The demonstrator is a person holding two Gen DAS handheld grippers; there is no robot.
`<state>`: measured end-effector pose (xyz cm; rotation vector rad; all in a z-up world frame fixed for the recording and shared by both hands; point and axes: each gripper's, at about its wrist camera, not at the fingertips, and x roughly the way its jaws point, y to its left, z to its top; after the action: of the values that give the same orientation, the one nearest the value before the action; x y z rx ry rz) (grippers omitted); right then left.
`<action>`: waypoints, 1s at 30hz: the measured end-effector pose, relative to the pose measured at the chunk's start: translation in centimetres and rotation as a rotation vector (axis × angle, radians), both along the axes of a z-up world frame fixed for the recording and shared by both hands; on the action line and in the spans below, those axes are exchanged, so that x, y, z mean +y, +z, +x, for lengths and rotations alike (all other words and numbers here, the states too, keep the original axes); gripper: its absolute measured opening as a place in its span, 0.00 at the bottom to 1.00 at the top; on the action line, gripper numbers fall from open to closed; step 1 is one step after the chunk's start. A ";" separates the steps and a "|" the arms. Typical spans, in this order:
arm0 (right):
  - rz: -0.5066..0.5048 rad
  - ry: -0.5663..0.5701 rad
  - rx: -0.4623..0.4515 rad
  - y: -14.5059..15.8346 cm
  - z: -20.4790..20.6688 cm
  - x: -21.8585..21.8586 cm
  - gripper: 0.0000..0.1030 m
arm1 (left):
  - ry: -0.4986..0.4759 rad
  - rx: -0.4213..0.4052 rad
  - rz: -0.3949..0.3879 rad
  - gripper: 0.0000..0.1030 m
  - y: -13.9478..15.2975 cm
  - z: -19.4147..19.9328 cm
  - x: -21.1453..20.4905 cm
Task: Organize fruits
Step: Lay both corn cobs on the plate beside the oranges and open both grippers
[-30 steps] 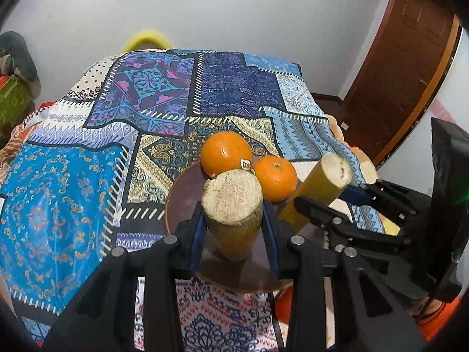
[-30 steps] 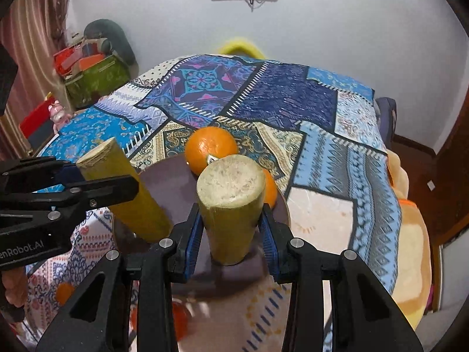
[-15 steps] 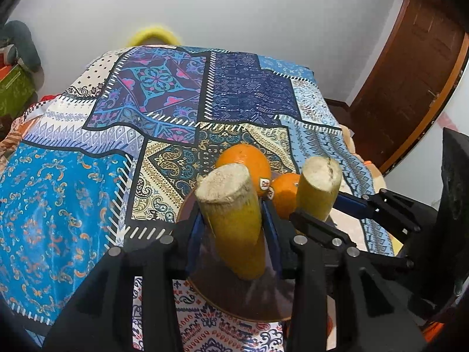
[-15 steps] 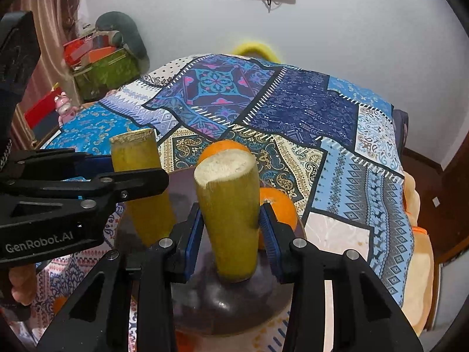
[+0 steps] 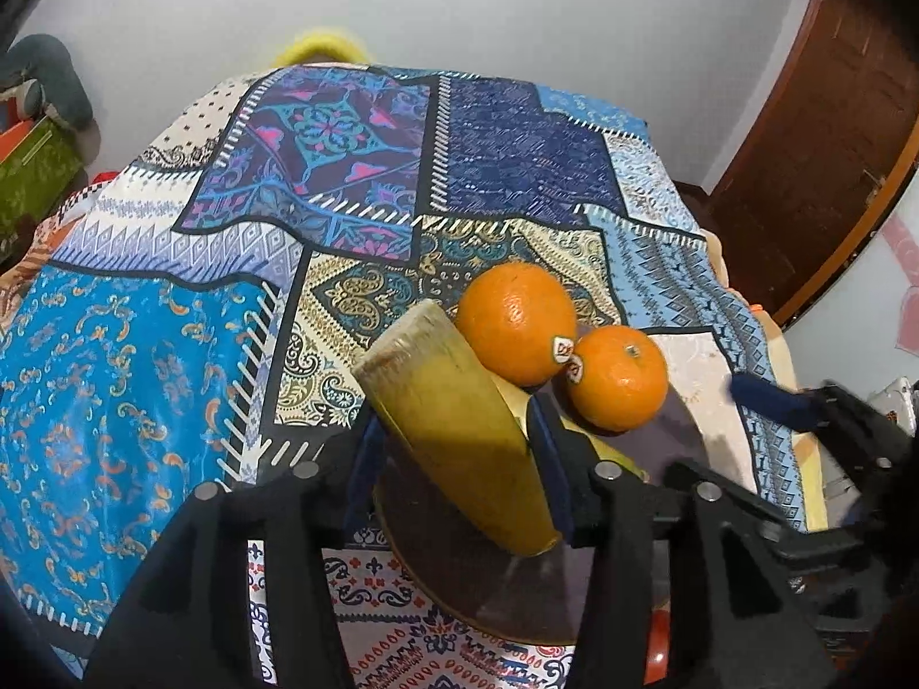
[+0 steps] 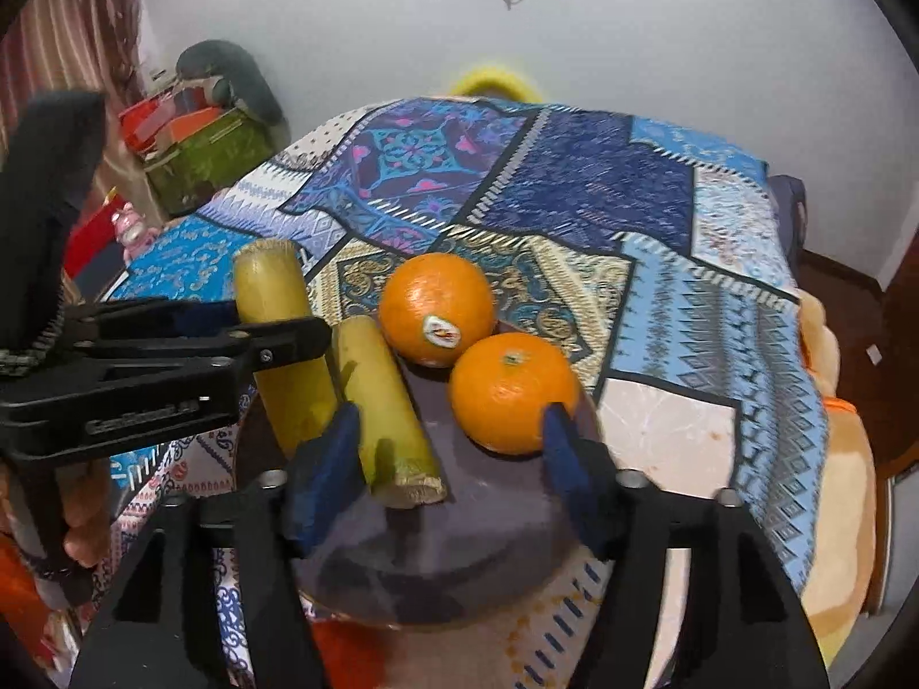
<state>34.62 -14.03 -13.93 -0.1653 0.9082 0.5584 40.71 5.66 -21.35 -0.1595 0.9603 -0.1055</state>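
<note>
A dark round plate [image 6: 494, 522] on the patterned bedspread holds two oranges [image 6: 436, 310] [image 6: 511, 393] and a yellow-green cane stick [image 6: 385, 407] lying flat. My right gripper [image 6: 454, 459] is open over the plate, its blue pads on either side of the lying stick's near end and the near orange. My left gripper [image 5: 454, 448] is shut on a second cane stick [image 5: 454, 419], held tilted with its lower end at the plate [image 5: 517, 591]. In the right wrist view that stick [image 6: 281, 339] stands left of the lying one. The oranges [image 5: 517, 321] [image 5: 617, 379] sit just beyond.
The plate sits near the front edge of the bed [image 6: 574, 184]. Boxes and a grey cushion [image 6: 218, 132] are piled at the left wall. A brown door [image 5: 833, 126] stands at the right. Something orange-red [image 6: 339, 654] lies below the plate's front edge.
My right gripper has opened and let go of its cane stick, which now lies flat on the plate. My left gripper has tilted its stick and lowered it toward the plate.
</note>
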 end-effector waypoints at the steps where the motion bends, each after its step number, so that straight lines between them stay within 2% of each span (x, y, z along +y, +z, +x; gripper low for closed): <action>1: -0.003 -0.008 -0.010 0.3 -0.2 -0.3 0.72 | 0.001 0.005 -0.007 0.49 -0.1 0.0 0.0; 5: 0.000 -0.039 -0.036 1.5 -0.9 -1.5 0.83 | 0.011 0.021 -0.010 0.52 -0.4 -0.4 0.0; 9: 0.003 -0.079 -0.044 2.3 -1.7 -2.6 0.86 | 0.021 0.046 -0.008 0.57 -0.5 -0.9 0.1; 11: 0.002 -0.089 -0.048 2.5 -2.1 -3.0 0.90 | 0.028 0.060 -0.024 0.58 -0.4 -1.4 0.5; 15: -0.024 -0.111 -0.072 3.2 -3.6 -3.6 0.90 | 0.030 0.084 -0.047 0.58 -0.1 -2.6 0.9; 18: -0.035 -0.127 -0.087 3.8 -4.6 -3.9 0.92 | 0.025 0.097 -0.031 0.58 0.2 -3.6 0.6; 26: -0.042 -0.208 -0.113 4.5 -7.5 -5.9 0.92 | -0.031 0.018 0.046 0.63 3.4 -7.6 -1.2; 30: 0.002 -0.220 -0.091 4.8 -8.9 -7.3 0.92 | -0.040 -0.024 0.074 0.64 4.9 -10.1 -1.9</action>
<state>25.67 -21.37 -9.17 -0.0866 0.8247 0.3448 30.62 3.79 -16.49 -0.0706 0.9422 -0.1079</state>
